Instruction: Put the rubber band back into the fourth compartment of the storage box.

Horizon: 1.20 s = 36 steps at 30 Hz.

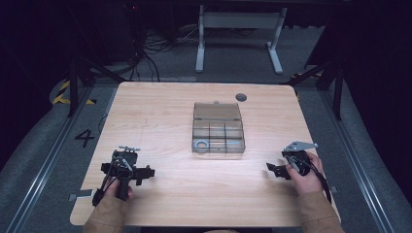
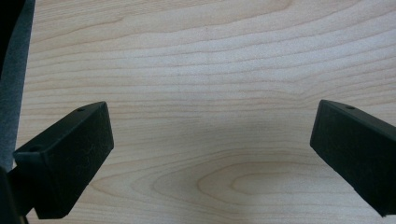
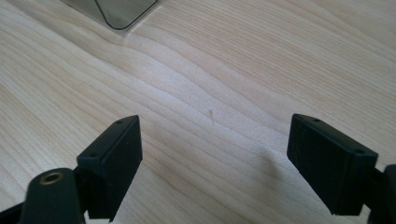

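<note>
wooden worktop (image 1: 160,111) holds a clear plastic box (image 1: 218,133) in the middle, lid up. left tongs (image 2: 212,154) and right tongs (image 3: 215,163) both gape wide, grasping nothing, well apart from the box.

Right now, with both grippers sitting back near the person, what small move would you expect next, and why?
Probably the right gripper reaches forward-left toward the open compartment box: its jaws stand wide with nothing between them, and the box's corner lies just ahead. The left gripper is open over bare table.
</note>
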Each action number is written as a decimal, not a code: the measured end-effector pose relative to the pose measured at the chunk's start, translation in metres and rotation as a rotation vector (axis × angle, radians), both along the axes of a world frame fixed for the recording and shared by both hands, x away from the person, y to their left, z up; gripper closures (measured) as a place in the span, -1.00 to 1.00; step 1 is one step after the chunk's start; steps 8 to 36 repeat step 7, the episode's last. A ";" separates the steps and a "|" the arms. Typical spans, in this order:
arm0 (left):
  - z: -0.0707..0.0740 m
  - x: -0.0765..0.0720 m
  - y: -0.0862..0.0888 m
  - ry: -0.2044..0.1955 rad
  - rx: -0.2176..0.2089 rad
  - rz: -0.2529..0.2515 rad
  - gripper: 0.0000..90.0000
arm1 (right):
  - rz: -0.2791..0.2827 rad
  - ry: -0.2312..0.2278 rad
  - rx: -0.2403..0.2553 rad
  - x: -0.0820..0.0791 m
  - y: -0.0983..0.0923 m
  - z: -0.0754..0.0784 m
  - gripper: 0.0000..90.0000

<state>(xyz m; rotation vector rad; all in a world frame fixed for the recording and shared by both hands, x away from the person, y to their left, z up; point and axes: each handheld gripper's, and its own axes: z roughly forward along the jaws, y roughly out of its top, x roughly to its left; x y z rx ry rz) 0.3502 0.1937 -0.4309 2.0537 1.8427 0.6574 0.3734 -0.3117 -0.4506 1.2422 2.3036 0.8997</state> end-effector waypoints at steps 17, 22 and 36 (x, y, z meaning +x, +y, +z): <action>0.000 0.000 0.001 -0.006 -0.003 0.000 -1.00 | 0.012 -0.002 0.000 0.000 0.007 -0.004 -0.59; 0.000 0.000 0.001 -0.006 -0.003 0.000 -1.00 | 0.012 -0.002 0.000 0.000 0.007 -0.004 -0.59; 0.000 0.000 0.001 -0.006 -0.003 0.000 -1.00 | 0.012 -0.002 0.000 0.000 0.007 -0.004 -0.59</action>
